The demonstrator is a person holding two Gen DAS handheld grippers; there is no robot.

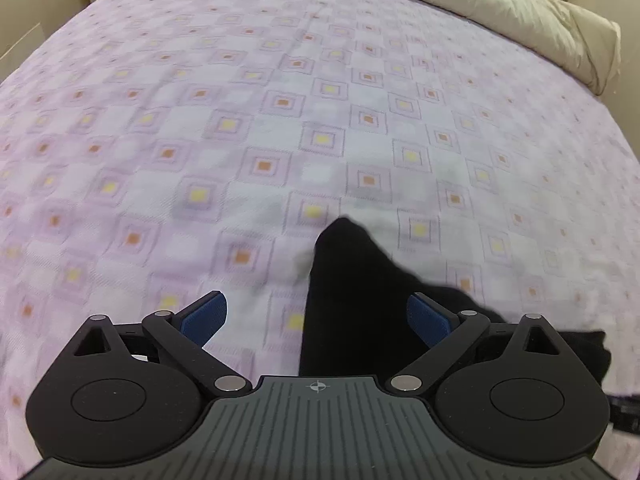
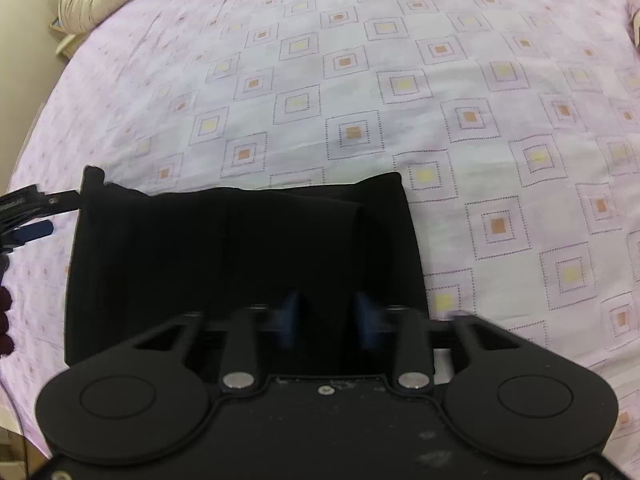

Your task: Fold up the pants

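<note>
My right fingers (image 2: 326, 316) sit over the near edge of the pants (image 2: 240, 256), part-closed with black cloth between them; whether they pinch it I cannot tell. If they miss a layer, the fold could slide apart. My left fingers (image 1: 316, 316) stand wide apart around a loose corner, gripping nothing. The pants lie folded by the bed (image 2: 400, 60)'s near edge; 1 duvet (image 1: 520, 12) is bunched at the far edge.
</note>
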